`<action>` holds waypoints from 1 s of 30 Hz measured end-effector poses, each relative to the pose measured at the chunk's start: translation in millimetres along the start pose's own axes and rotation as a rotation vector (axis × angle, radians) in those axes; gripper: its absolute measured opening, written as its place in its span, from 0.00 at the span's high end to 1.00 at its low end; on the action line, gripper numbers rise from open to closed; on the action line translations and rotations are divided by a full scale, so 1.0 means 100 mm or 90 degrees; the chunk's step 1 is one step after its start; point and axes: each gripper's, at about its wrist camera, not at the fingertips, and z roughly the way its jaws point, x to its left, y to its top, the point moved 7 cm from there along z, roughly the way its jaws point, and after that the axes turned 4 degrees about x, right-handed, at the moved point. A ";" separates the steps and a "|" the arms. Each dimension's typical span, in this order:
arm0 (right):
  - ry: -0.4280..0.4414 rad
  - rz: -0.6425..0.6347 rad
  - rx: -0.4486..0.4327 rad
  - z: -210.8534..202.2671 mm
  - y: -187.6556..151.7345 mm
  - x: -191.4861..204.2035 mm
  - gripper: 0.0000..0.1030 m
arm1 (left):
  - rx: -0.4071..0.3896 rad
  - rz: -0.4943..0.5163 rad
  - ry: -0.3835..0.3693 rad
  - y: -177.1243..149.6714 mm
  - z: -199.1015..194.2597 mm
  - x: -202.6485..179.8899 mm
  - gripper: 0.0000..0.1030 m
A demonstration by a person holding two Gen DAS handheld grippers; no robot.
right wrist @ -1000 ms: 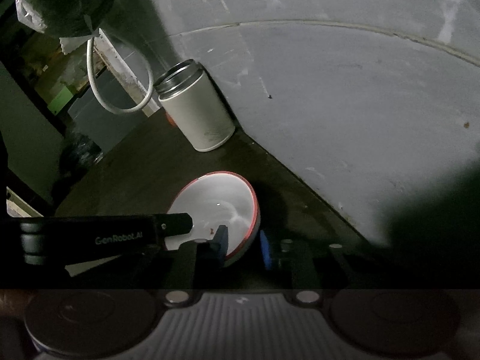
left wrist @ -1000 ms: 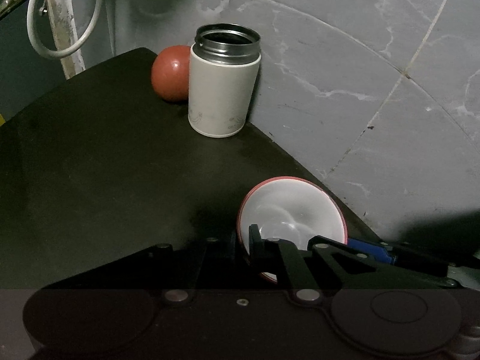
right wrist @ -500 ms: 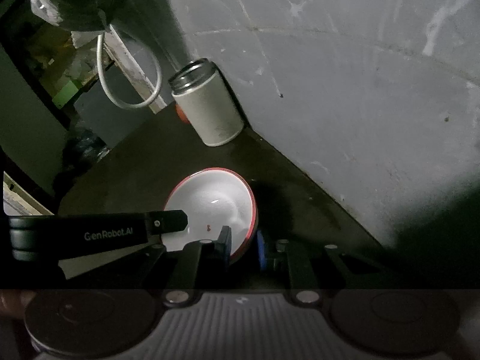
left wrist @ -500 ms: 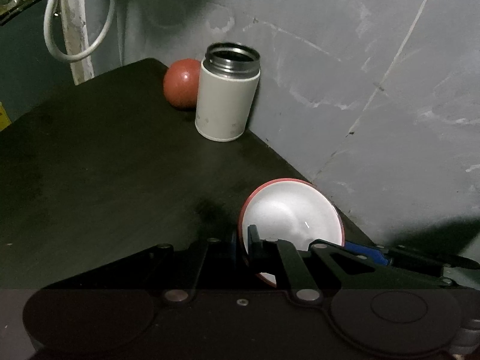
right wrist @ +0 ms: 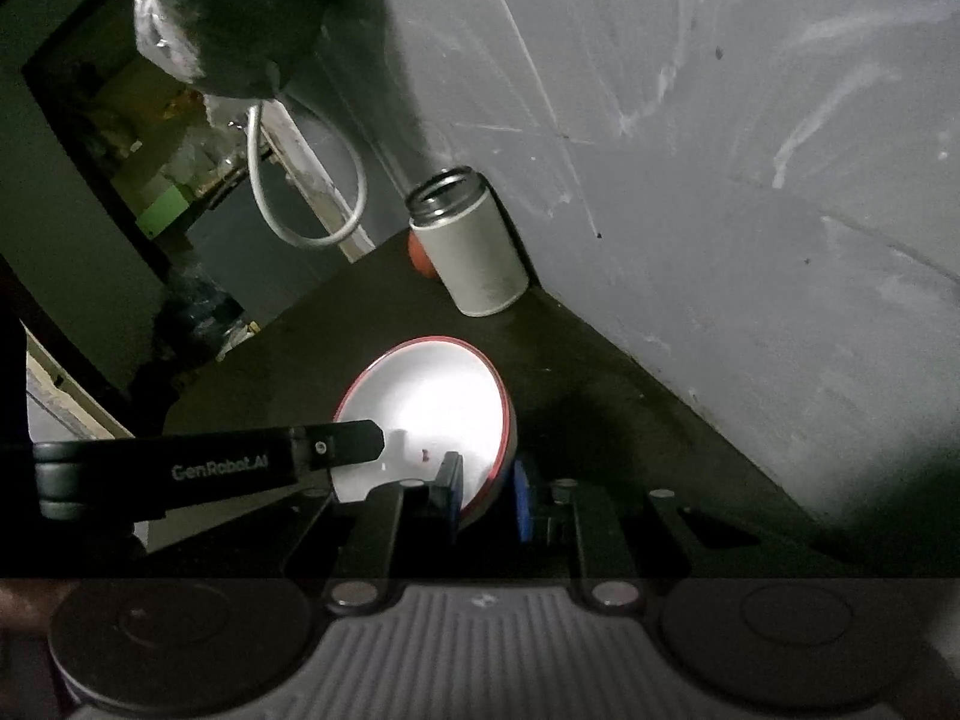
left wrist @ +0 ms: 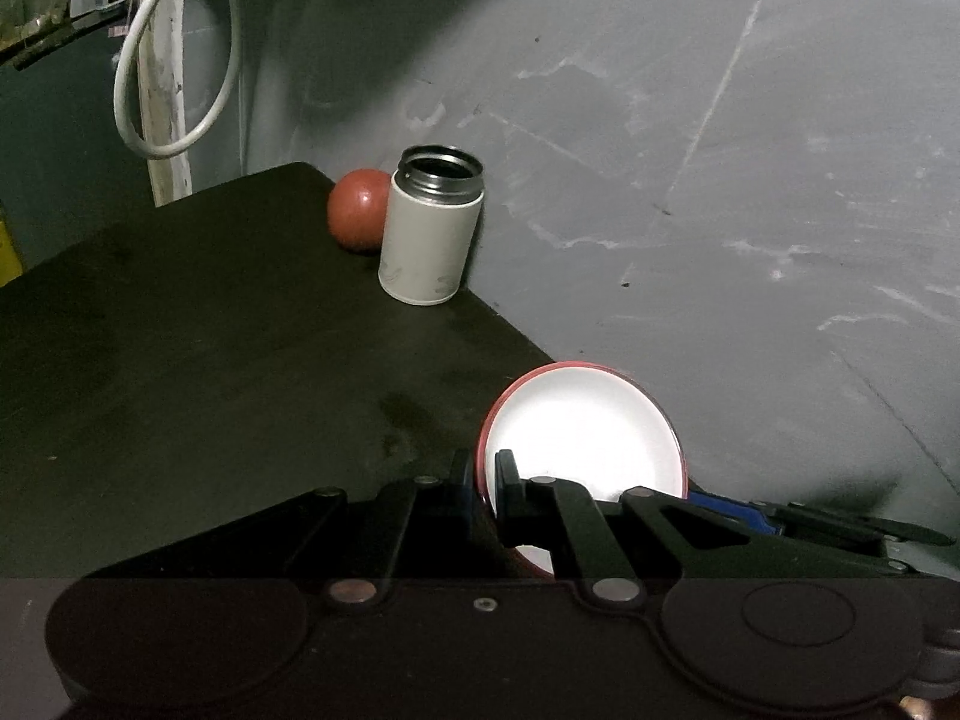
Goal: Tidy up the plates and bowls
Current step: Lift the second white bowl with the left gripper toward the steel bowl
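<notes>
You have the red-rimmed bowl (left wrist: 585,432) pinched at opposite rims, left gripper (left wrist: 485,480) and right gripper (right wrist: 487,489) both clamped on it above the dark table (left wrist: 210,360). Keep both level (lift together). Compared with a second ago, the flask (left wrist: 429,234) sits farther off.

A flask (left wrist: 429,234) stands upright on the worktop (left wrist: 198,360) near its far corner, along the edge that meets the wall (left wrist: 720,180). A ball (left wrist: 357,217) sits just behind the flask, touching it, closer to that corner. The bowl (left wrist: 585,429) is over the same wall-side edge, nearer the cameras, tilted, with the left gripper (left wrist: 485,483) on its left rim and the right gripper (right wrist: 487,495) on its right rim. A cable loop (left wrist: 174,78) hangs beyond the far corner.
</notes>
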 end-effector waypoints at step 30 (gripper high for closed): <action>-0.012 -0.021 0.014 -0.93 -0.93 0.43 0.81 | 0.013 -0.009 -0.062 -1.00 -0.78 -0.06 0.94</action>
